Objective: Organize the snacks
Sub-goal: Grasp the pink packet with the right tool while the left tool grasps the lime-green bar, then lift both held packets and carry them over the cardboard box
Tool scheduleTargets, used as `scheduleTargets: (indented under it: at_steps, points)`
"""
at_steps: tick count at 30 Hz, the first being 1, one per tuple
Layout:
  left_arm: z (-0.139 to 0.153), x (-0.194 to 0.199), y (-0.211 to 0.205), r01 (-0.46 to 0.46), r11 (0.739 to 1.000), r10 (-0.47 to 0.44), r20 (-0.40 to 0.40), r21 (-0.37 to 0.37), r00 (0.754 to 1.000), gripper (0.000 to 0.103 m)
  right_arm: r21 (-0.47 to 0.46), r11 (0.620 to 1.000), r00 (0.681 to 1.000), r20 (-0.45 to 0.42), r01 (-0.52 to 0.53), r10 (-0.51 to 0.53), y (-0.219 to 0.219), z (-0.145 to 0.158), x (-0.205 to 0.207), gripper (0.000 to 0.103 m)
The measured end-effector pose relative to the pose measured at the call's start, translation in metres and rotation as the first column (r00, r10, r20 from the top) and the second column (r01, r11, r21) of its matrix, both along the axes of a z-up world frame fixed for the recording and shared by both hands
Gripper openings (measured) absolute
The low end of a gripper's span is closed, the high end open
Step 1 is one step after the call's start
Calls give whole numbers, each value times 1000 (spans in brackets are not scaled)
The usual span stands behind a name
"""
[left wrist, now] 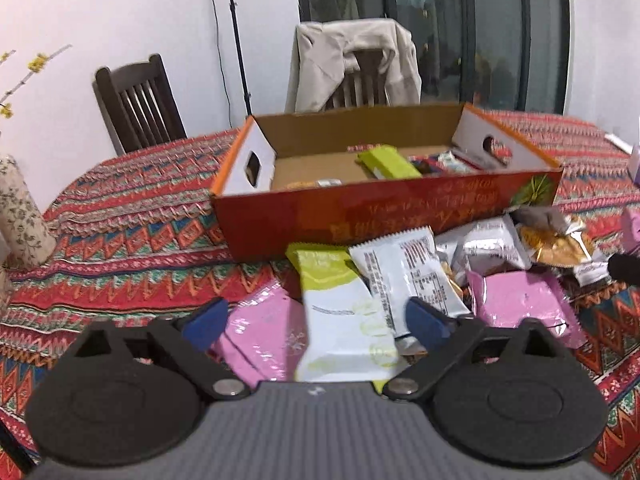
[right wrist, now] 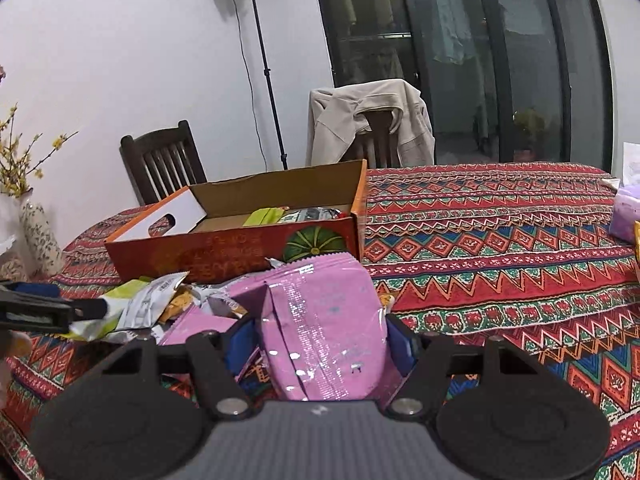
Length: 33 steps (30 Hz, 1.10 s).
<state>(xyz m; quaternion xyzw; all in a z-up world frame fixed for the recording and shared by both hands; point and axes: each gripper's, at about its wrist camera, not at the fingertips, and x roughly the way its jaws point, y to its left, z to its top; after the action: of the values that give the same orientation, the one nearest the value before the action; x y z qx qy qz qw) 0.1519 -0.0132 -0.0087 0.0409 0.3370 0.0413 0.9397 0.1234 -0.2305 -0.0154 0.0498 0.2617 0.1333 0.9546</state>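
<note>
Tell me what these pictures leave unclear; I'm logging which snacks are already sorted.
- Cardboard box: in both wrist views its near wall hides most packets inside; only a green packet shows clearly, so no count.
- Snack pile: packets overlap and the left view is blurred, so labels are unreadable.
- Pink packet: held in the right gripper; the gripper body hides its lower end.
- Purple item: cut off by the right edge.

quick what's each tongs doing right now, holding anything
Left tongs: open, holding nothing, above a green-and-white snack packet.
Right tongs: shut on a pink snack packet.
</note>
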Motion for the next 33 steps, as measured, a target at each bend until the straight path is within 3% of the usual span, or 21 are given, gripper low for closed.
scheduleTargets:
  at_steps: [6, 11, 19, 23, 33]
  points:
    - [-9, 3, 12, -15, 997, 13, -32, -75, 999, 52, 5, 1000, 1000, 1, -2, 2, 1, 0, -2, 67]
    - [-7, 0, 26, -35, 995, 33, -23, -97, 999, 50, 5, 1000, 1000, 4, -4, 4, 1, 0, -4, 67]
    - [-7, 11, 25, -30, 997, 27, -36, -74, 999, 49, 0, 1000, 1000, 1, -2, 2, 1, 1, -3, 67]
    - [-9, 13, 25, -33, 997, 32, -19, -67, 999, 42, -2, 1000, 1000, -3, 2, -2, 2, 0, -2, 67]
    - [-5, 3, 32, -24, 993, 28, 36, -113, 999, 40, -12, 1000, 1000, 2, -2, 2, 5, -2, 0, 67]
